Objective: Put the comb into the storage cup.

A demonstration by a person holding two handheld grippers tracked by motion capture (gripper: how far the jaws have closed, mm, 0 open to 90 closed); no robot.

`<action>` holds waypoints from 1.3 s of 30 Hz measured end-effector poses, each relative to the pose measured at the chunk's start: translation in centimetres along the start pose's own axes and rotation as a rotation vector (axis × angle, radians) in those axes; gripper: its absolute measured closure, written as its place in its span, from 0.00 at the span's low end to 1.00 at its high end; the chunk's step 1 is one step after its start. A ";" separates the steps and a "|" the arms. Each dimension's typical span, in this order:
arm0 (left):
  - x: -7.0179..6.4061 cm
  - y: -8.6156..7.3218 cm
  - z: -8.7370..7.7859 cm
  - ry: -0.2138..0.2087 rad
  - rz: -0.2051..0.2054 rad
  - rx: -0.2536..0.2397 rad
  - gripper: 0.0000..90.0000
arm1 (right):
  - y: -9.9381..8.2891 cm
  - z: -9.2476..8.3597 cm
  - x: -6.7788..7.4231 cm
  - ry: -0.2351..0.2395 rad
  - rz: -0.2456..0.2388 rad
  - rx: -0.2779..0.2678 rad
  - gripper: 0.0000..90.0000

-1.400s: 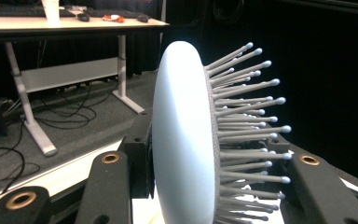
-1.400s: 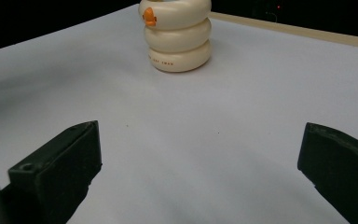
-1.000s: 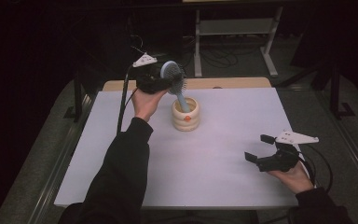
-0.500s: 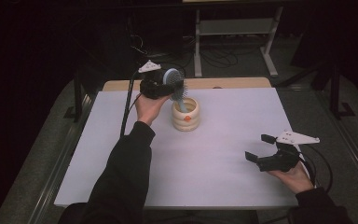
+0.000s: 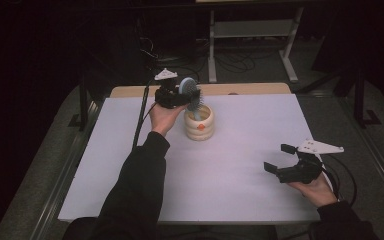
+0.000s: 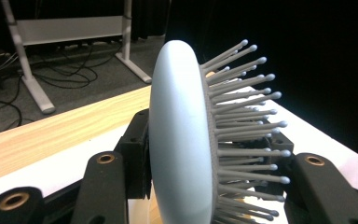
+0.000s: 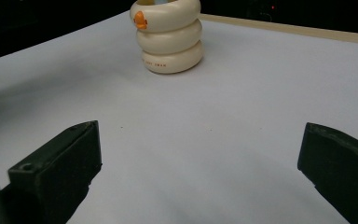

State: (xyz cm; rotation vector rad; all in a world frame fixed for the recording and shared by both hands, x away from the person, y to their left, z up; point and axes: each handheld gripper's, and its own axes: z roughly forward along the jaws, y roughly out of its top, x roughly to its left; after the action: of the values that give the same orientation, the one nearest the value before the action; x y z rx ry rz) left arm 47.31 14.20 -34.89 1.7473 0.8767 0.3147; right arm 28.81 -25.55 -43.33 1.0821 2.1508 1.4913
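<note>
Left gripper [image 5: 180,95] held out over the far side of the white table [image 5: 240,185] on an outstretched forearm, jaws pinching the head of a pale blue hairbrush [image 5: 189,90] and just easing apart, handle dipping into the cream ringed holder [image 5: 199,124] right beside the hand. Right gripper [image 5: 280,162] low near the table's front right edge, jaws spread wide with nothing between, aimed toward the holder and well apart from it.

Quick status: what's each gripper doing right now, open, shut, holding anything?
Left gripper: shut on the hairbrush, handle down in the cream holder.
Right gripper: open, holding nothing.
</note>
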 end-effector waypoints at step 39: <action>4.4 -1.3 -4.9 -0.013 -0.027 0.012 0.00 | -0.4 0.0 0.3 0.000 -0.013 0.046 0.00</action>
State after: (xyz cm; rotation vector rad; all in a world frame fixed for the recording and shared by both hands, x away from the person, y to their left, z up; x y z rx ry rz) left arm 46.89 20.86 -35.18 1.7450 0.8937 0.2809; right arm 28.47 -25.43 -43.67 1.0813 2.1979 1.4436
